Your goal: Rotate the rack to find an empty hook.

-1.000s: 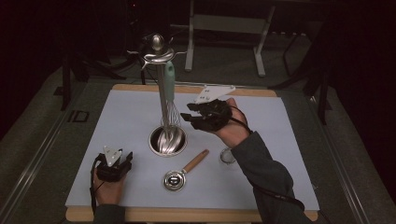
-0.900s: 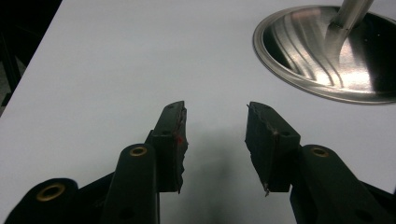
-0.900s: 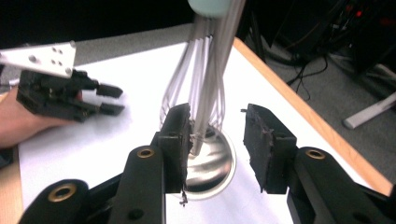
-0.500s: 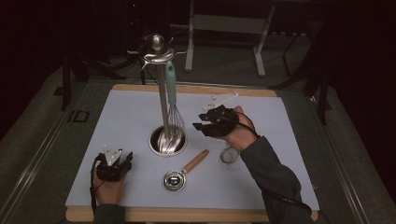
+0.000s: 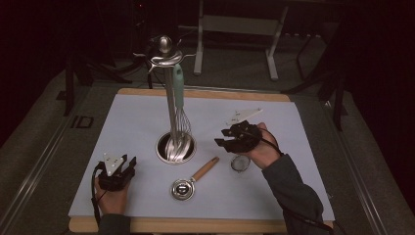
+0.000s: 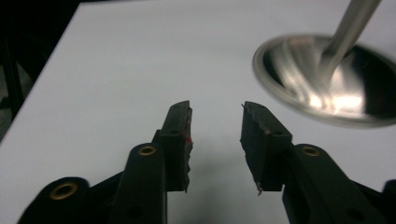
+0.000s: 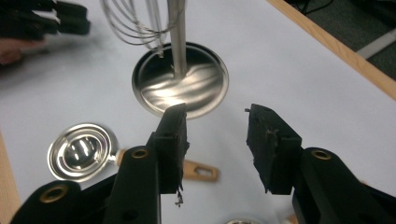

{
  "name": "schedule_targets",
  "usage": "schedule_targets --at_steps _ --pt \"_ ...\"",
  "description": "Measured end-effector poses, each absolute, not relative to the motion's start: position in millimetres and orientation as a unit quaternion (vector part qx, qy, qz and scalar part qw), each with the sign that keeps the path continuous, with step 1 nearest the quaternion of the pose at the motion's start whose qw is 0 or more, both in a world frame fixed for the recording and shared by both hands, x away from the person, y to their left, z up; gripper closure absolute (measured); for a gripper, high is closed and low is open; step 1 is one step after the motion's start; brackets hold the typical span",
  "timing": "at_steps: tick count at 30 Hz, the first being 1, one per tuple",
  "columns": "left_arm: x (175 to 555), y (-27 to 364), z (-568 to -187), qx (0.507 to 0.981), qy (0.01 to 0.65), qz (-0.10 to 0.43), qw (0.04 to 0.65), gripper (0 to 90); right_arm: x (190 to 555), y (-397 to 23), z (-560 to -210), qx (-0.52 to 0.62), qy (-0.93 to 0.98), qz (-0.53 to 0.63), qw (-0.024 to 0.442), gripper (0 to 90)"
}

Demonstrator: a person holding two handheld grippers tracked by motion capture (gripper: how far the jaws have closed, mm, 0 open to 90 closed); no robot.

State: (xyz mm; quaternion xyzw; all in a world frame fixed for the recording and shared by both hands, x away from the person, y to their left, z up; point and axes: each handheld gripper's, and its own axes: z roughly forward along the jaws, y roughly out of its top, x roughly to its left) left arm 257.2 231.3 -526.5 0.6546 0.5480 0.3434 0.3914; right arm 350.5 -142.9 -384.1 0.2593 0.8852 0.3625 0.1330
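Note:
A steel utensil stand rises from a round base in the middle of the white mat. A teal-handled whisk hangs from its top hooks. In front of the base lies a steel scoop with a wooden handle. My left gripper rests at the front left, pointing at the base. Its jaws have just been closing, still apart, with nothing between them. My right gripper hovers right of the base, aimed left at it. Its jaws have just been opening, and the gap is empty.
A small round steel piece lies under my right hand. A white three-cornered plate lies behind it. The right gripper view has the scoop, the whisk wires and the left gripper beyond. The wooden board edge runs along the front.
My right hand has come down and back toward the front right, away from the whisk. The left hand has stayed in place.

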Motion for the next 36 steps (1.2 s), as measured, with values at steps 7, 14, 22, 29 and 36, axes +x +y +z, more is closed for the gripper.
schedule_targets --at_steps 7,14,22,29,36 --pt "248 224 -498 0.623 0.519 0.337 0.478 87.0 344 -156 -403 0.285 0.881 0.353 0.134 56.3" --pt "250 212 -457 0.586 0.489 0.339 0.55 89.8 333 -179 -425 0.31 0.873 0.349 0.142 55.1" --pt "253 192 -419 0.552 0.453 0.339 0.612 89.7 326 -207 -453 0.354 0.858 0.341 0.151 54.0" --pt "251 180 -388 0.528 0.426 0.35 0.646 89.7 320 -215 -473 0.365 0.862 0.316 0.155 57.3" --pt "259 171 -352 0.525 0.396 0.371 0.656 89.7 319 -230 -478 0.398 0.85 0.299 0.171 54.2"
